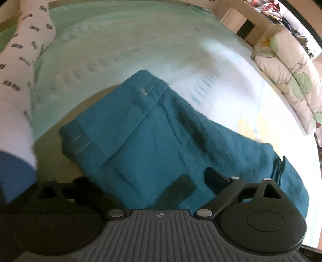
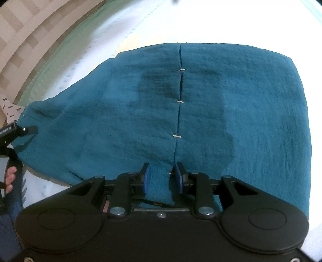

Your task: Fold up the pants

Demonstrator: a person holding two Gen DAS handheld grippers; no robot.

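Observation:
Teal pants point(image 1: 153, 141) lie folded on a bed. In the left wrist view the hem ends with pale stitching point away from me. My left gripper point(image 1: 149, 185) sits over the near edge of the pants; cloth covers the space between its fingers and the left finger is hidden. In the right wrist view the pants point(image 2: 201, 112) spread wide, with a seam and pale tacks down the middle. My right gripper point(image 2: 162, 177) has its blue pads point(image 2: 146, 179) on either side of a ridge of teal cloth at the near edge. The left gripper shows at the far left point(image 2: 24, 130).
The bed has a pale green and white cover point(image 1: 140, 40). A floral pillow point(image 1: 287, 80) lies at the right edge. A person's leg in white patterned trousers point(image 1: 22, 60) stands at the left. Shelves point(image 1: 267, 12) are behind the bed. A tiled floor point(image 2: 26, 36) shows at left.

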